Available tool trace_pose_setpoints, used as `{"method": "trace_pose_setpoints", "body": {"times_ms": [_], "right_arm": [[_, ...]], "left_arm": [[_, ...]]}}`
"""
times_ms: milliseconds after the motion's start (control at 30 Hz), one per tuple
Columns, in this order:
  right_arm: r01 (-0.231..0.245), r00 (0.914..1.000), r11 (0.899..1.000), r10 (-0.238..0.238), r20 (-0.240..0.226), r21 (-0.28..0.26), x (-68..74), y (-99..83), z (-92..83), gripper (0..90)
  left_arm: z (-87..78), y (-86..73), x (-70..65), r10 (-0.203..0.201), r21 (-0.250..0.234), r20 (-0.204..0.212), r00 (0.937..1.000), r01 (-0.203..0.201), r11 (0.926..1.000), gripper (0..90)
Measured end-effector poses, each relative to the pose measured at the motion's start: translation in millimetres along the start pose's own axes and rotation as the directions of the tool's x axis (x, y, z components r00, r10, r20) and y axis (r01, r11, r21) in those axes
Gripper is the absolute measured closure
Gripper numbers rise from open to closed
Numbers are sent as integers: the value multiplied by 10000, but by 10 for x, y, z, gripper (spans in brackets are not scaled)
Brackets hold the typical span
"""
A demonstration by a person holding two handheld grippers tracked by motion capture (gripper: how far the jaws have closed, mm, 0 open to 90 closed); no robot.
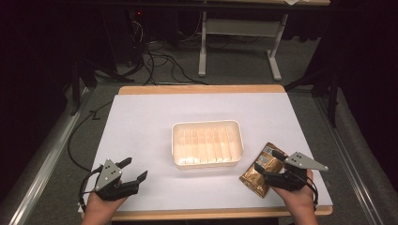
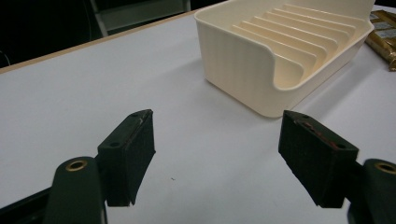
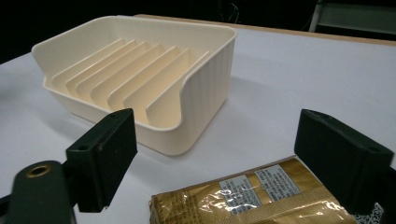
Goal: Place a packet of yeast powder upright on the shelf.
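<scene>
We hold two grippers over a white table [image 1: 141, 117]. Our right gripper [image 1: 266, 169] hangs just over the near end of a gold packet [image 1: 261, 172], and its jaws stand wide apart with nothing between them. The packet lies flat on the table, just to the right of a cream tray [image 1: 207, 162] with thin walls inside it. We think the gold packet is light and soft, and its shiny wrap may be slippery and may crinkle when we squeeze it. It looks best to pinch it across its narrow sides near the end, and not too hard, so what is inside does not get crushed. There is a white label [image 3: 259, 185] on the packet with small print, but the letters are too tiny for us to read. Our left gripper [image 1: 133, 169] waits near the left front of the table, well apart from the tray, with its jaws wide and empty too.
</scene>
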State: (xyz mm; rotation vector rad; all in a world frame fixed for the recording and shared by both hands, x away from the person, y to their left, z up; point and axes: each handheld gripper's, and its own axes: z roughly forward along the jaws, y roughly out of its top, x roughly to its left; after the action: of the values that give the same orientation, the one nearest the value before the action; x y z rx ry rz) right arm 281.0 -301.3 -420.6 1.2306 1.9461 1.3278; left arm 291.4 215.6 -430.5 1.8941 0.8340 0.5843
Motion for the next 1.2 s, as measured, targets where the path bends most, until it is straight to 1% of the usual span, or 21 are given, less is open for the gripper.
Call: {"method": "trace_pose_setpoints", "body": {"times_ms": [67,100,233,300,333,400,467,500,533,567,600,633,833,900,967,1000,1033,1067,1100,1133,1200], "right_arm": [[17,10000,10000,-17,-7,-72,-6,2,-5,153],[12,10000,9999,-12,17,-168,-35,7,-18,164],[-1,9998,9997,5,176,-236,-85,3,-34,171],[-180,9993,9996,187,324,-217,-139,-2,-45,184],[-319,9985,9994,326,447,-158,-192,-5,-52,198],[-445,9967,9989,452,678,-120,-262,-11,-62,212],[-497,9958,9987,504,762,-106,-291,-16,-66,220],[-762,9923,9971,767,977,-92,-384,-33,-80,236],[-840,9906,9964,847,1072,-106,-429,-41,-85,244],[-840,9906,9964,847,1072,-106,-429,-41,-85,244],[-1161,9854,9932,1160,1246,-69,-525,-65,-96,259],[-1210,9844,9926,1208,1281,-63,-564,-76,-98,261],[-1929,9688,9812,1886,1609,114,-831,-165,-105,308],[-2168,9626,9760,2099,1711,225,-921,-199,-99,334],[-2482,9547,9681,2385,1780,338,-1030,-242,-90,362],[-2722,9480,9616,2617,1810,354,-1071,-261,-89,366],[-2722,9480,9616,2617,1810,354,-1071,-261,-89,366],[-2971,9409,9541,2858,1816,372,-1108,-280,-88,368],[-3261,9335,9447,3159,1697,353,-1159,-309,-78,368],[-3447,9284,9381,3351,1608,350,-1178,-323,-73,367],[-3970,9124,9166,3886,1286,471,-1217,-355,-48,343]], "left_arm": [[1,-1,1,-3,11,-1,10000,3,10000,273],[2,-1,2,3,15,-9,10000,-3,10000,273],[3,-2,1,21,43,-4,10000,-21,10000,273],[4,-3,2,40,66,-21,10000,-40,10000,273],[2,-3,3,39,66,-32,10000,-38,10000,272],[-3,-2,3,35,31,-26,10000,-35,10000,272],[-7,0,4,70,15,-43,10000,-70,10000,272],[-10,0,5,66,10,-44,10000,-65,10000,272],[-17,1,8,52,1,-43,10000,-52,10000,272],[-17,1,8,52,1,-43,10000,-52,10000,272],[-16,0,9,20,-2,-68,10000,-20,10000,272],[-11,-2,7,13,7,-84,10000,-13,10000,272],[19,0,-7,47,141,-123,9999,-45,9999,272],[28,-8,2,18,221,-104,9999,-16,9998,272],[36,-17,7,-4,268,-123,9999,7,9996,273],[37,-17,6,3,275,-116,9999,1,9996,273],[37,-17,6,3,275,-116,9999,1,9996,273],[34,-15,2,50,262,-112,9999,-47,9996,273],[31,-14,-1,74,264,-118,9999,-71,9996,273],[28,-14,-4,77,256,-114,9999,-74,9996,273],[27,-15,-8,83,270,-91,9999,-80,9996,274]]}}
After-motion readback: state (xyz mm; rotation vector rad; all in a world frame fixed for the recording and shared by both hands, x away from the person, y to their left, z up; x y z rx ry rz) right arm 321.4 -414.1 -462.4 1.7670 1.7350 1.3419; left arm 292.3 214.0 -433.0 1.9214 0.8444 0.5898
